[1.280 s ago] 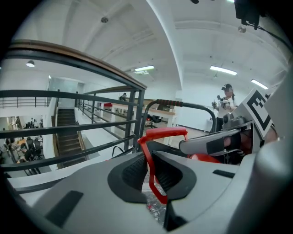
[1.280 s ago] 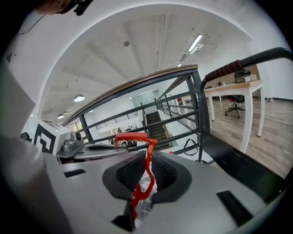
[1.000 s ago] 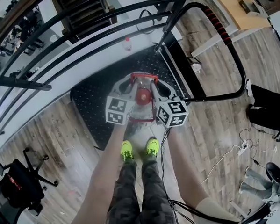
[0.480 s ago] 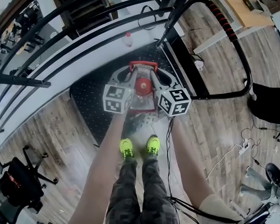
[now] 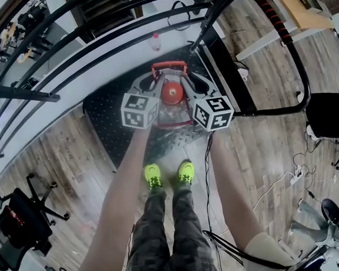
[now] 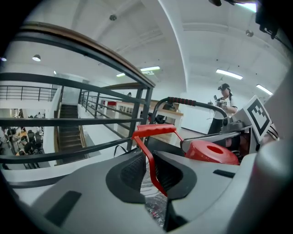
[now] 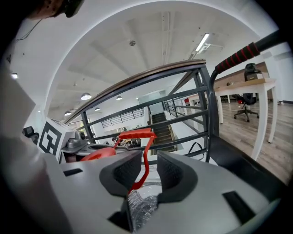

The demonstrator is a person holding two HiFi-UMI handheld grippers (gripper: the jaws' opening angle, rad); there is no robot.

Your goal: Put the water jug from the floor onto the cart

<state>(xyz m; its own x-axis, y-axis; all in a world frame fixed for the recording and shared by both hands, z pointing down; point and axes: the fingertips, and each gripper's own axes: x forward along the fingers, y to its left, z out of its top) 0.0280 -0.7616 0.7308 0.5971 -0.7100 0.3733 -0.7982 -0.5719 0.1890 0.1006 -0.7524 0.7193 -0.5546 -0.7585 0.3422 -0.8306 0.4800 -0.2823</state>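
Note:
The clear water jug [image 5: 171, 116] with a red cap [image 5: 172, 93] and a red carry handle [image 5: 168, 65] is over the cart's black studded deck [image 5: 109, 127]. I cannot tell whether its base touches the deck. My left gripper [image 5: 154, 85] is shut on the left side of the red handle [image 6: 154, 130]; its pads [image 6: 132, 170] pinch the strap. My right gripper [image 5: 190, 84] has just been opening. Its pads [image 7: 126, 171] stand apart, and the handle's right strap [image 7: 145, 160] runs loose between them.
The cart's push bar with a red grip [image 5: 274, 24] arches on the right. A black railing [image 5: 67, 30] runs across the back, with a small bottle [image 5: 155, 41] on the white ledge. The person's shoes [image 5: 153, 177], an office chair [image 5: 21, 219] and floor cables [image 5: 274, 189] lie nearer.
The jug and both grippers have moved away from the feet, further onto the cart deck. The jug's base no longer hangs over the deck's near edge.

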